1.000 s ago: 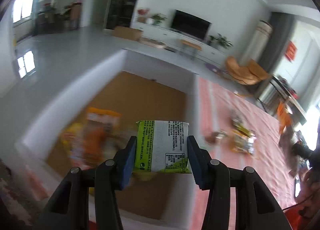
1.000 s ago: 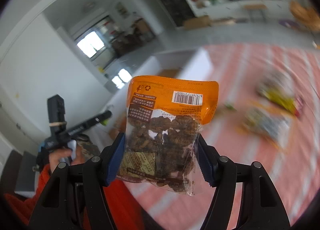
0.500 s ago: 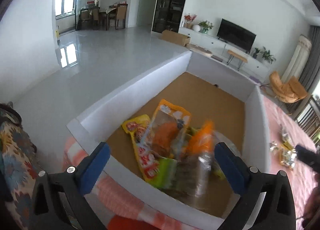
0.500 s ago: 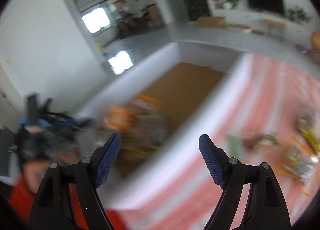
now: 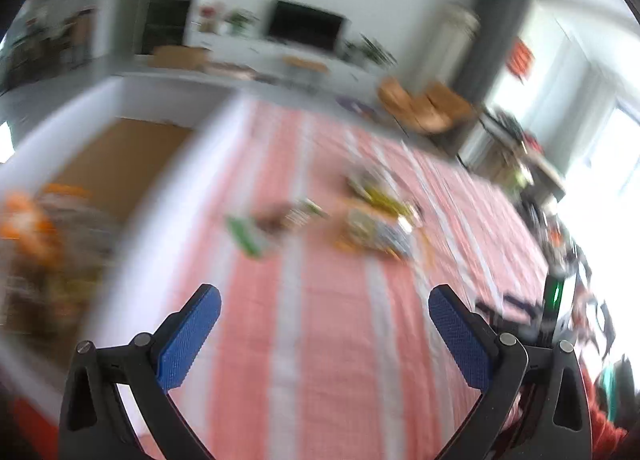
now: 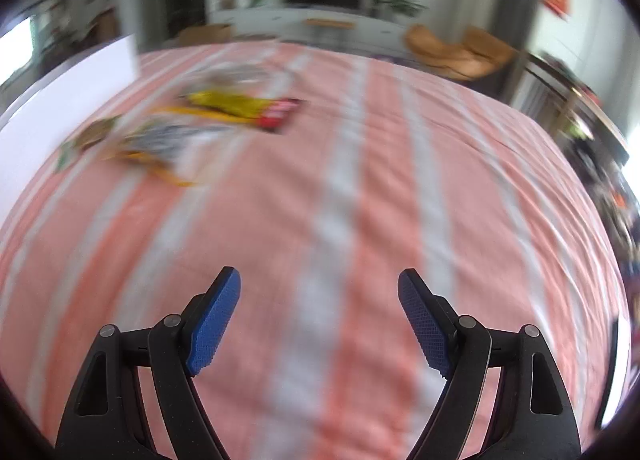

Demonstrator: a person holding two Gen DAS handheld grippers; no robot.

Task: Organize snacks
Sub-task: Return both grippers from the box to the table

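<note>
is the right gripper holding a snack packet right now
No, the right gripper is open with only the striped pink cloth showing between its blue fingers, and the snack packets lie farther away.

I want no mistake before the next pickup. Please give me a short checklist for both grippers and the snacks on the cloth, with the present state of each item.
1. Left gripper empty and open: ok; its jaws have just been opening, nothing between them.
2. Right gripper empty and open: ok; also just opened, nothing between.
3. Snacks remain on the striped cloth: ok, a small pile of packets lies there.
4. Which packet is which: cannot tell, too blurred.
5. White box beside the cloth, snacks already inside: ok.
6. A gripper lined up on a packet: not ok, both face bare cloth.
</note>
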